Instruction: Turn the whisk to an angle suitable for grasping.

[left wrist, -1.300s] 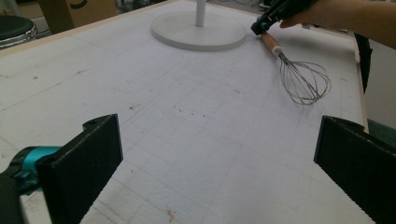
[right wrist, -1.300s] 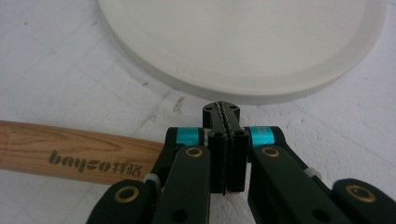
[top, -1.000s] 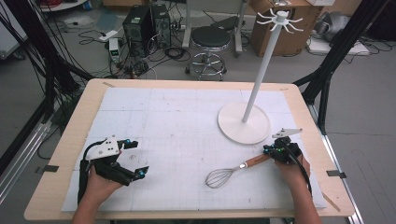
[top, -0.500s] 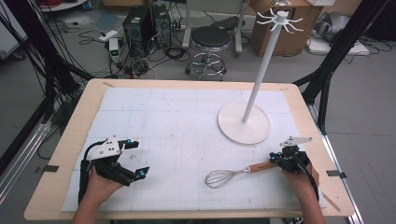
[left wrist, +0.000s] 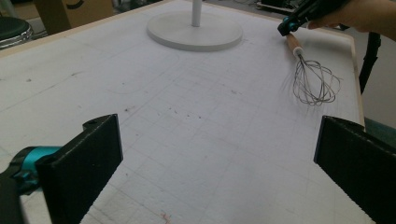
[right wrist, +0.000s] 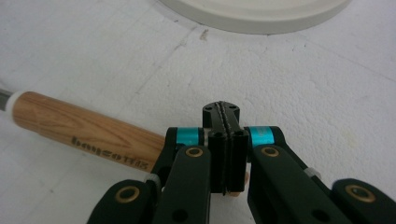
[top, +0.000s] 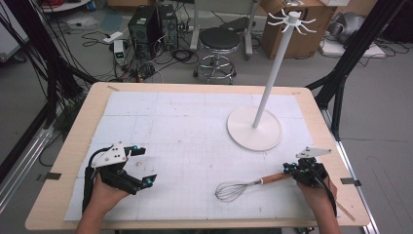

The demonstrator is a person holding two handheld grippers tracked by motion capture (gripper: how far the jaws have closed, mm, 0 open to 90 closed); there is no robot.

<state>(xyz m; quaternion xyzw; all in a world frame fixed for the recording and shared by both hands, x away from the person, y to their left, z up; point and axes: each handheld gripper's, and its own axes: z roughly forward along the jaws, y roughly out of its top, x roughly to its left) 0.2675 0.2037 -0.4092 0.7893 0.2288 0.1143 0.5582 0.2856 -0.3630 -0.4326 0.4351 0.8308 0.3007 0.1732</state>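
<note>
A wire whisk point(top: 231, 190) with a wooden handle point(right wrist: 84, 130) lies on the white mat at the front right, its handle pointing right. My right gripper point(top: 290, 169) sits at the handle's end, low over the mat. Its jaws point(right wrist: 221, 109) are pressed flat together and I see nothing between the pads. The handle's end runs under the left linkage and is hidden there. My left gripper point(top: 146, 165) rests at the front left with its jaws wide open point(left wrist: 219, 144) and nothing in them. The whisk point(left wrist: 313, 81) and the right gripper point(left wrist: 299, 16) lie far across the mat from it.
A white stand with a round base point(top: 253, 129), a tall pole and hooks at the top point(top: 292, 19) rises at the back right, just beyond the right gripper. Its base edge point(right wrist: 252, 9) is close ahead. The wooden table rim point(top: 350, 195) runs right of the hand.
My right hand has shifted right and a little toward the front edge. The whisk's handle end has followed slightly, while the wire head stays put. The left hand has not moved.
</note>
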